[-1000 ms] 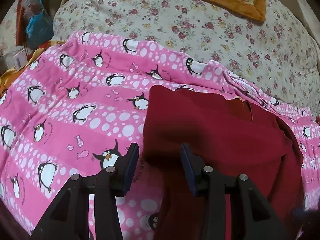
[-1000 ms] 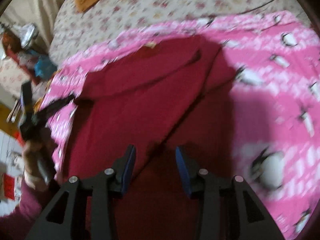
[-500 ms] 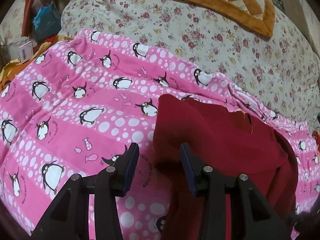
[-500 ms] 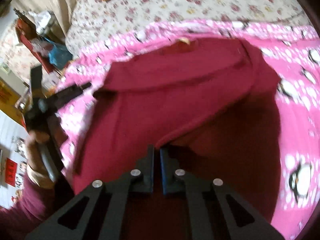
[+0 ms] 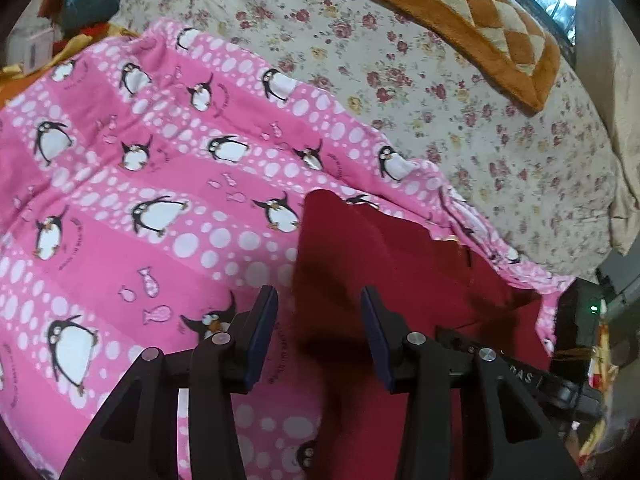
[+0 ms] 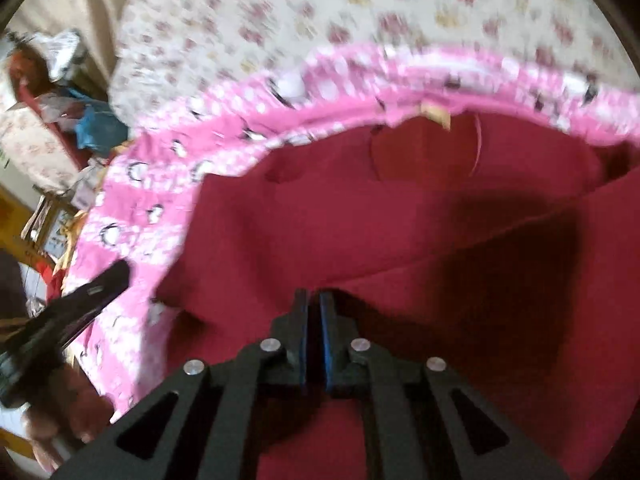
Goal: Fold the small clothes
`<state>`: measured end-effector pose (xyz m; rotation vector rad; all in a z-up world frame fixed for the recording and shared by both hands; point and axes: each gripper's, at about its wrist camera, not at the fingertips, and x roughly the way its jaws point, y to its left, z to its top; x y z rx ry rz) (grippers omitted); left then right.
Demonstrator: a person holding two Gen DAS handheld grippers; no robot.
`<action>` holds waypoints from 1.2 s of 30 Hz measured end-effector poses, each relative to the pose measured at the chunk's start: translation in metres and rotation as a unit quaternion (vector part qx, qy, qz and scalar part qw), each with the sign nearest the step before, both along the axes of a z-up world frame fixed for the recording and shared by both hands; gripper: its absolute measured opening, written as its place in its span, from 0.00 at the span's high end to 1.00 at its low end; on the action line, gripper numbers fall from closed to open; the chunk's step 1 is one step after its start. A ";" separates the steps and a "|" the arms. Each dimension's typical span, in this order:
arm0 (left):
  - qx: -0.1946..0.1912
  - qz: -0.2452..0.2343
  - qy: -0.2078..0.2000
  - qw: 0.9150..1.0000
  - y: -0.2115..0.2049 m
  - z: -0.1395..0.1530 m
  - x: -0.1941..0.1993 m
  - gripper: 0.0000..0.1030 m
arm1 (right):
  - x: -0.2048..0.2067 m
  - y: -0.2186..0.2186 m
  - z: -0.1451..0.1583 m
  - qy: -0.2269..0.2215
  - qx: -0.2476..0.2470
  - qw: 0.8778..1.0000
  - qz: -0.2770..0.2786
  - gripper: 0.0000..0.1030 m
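Note:
A dark red garment [image 5: 384,264] lies on a pink penguin-print blanket [image 5: 152,184]. My left gripper [image 5: 318,316] is open and empty, just above the garment's left edge. In the right wrist view my right gripper [image 6: 314,304] is shut on a fold of the red garment [image 6: 360,216] and carries it over the rest of the cloth. The left gripper also shows in the right wrist view [image 6: 80,304] at the left, beside the garment. The right gripper's body shows at the lower right of the left wrist view [image 5: 532,380].
The blanket lies on a floral bedspread [image 5: 440,100]. An orange and cream checked mat [image 5: 472,16] lies at the far side. Clutter with a blue bag [image 6: 96,128] stands beyond the bed's left edge.
My right gripper closed on the garment's edge and has carried the fold leftward across the cloth. My left gripper stayed open and drew back slightly.

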<state>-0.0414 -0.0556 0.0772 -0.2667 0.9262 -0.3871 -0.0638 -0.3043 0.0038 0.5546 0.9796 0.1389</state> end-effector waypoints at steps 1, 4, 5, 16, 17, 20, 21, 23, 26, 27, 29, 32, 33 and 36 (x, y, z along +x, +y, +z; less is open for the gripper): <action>-0.009 -0.008 0.003 1.000 0.000 0.000 0.000 0.77 | -0.002 -0.003 0.001 -0.004 0.017 1.000 -0.008 0.88; -0.044 -0.035 0.015 0.998 -0.002 0.003 -0.003 0.71 | -0.021 -0.005 0.016 -0.016 0.015 1.000 -0.003 0.62; -0.051 -0.043 0.017 0.998 -0.003 0.005 -0.004 0.71 | -0.030 -0.006 0.022 -0.022 0.006 1.000 0.000 0.58; 0.001 -0.077 0.007 0.997 -0.022 0.003 -0.024 0.66 | -0.111 -0.024 0.030 -0.014 0.004 1.000 -0.002 0.53; 0.027 -0.076 0.007 0.997 -0.026 -0.001 -0.026 0.66 | -0.116 -0.026 0.029 -0.014 0.012 1.000 -0.006 0.53; 0.091 -0.081 0.011 0.992 -0.037 -0.015 -0.027 0.66 | -0.128 -0.028 0.027 -0.012 0.018 1.000 -0.010 0.53; 0.111 -0.086 0.017 0.990 -0.042 -0.020 -0.027 0.67 | -0.131 -0.028 0.027 -0.012 0.016 1.000 -0.011 0.53; 0.130 -0.098 0.024 0.986 -0.048 -0.028 -0.027 0.79 | -0.137 -0.030 0.027 -0.010 0.013 1.000 -0.013 0.53; 0.144 -0.102 0.010 0.984 -0.054 -0.026 -0.034 0.98 | -0.146 -0.040 0.028 -0.011 0.005 0.999 -0.029 0.53; 0.146 -0.101 -0.003 0.984 -0.054 -0.021 -0.037 1.00 | -0.151 -0.046 0.030 -0.015 0.002 0.999 -0.038 0.53; 0.122 -0.104 -0.022 0.987 -0.051 -0.006 -0.041 1.00 | -0.158 -0.058 0.032 -0.019 -0.004 0.998 -0.056 0.51; 0.077 -0.103 -0.037 0.991 -0.049 0.015 -0.041 1.00 | -0.169 -0.083 0.038 -0.026 -0.012 0.995 -0.092 0.50; 0.069 -0.103 -0.043 0.991 -0.052 0.022 -0.039 1.00 | -0.172 -0.093 0.040 -0.028 -0.012 0.994 -0.106 0.50; 0.057 -0.093 -0.062 0.992 -0.062 0.042 -0.024 1.00 | -0.175 -0.119 0.049 -0.035 -0.020 0.989 -0.144 0.47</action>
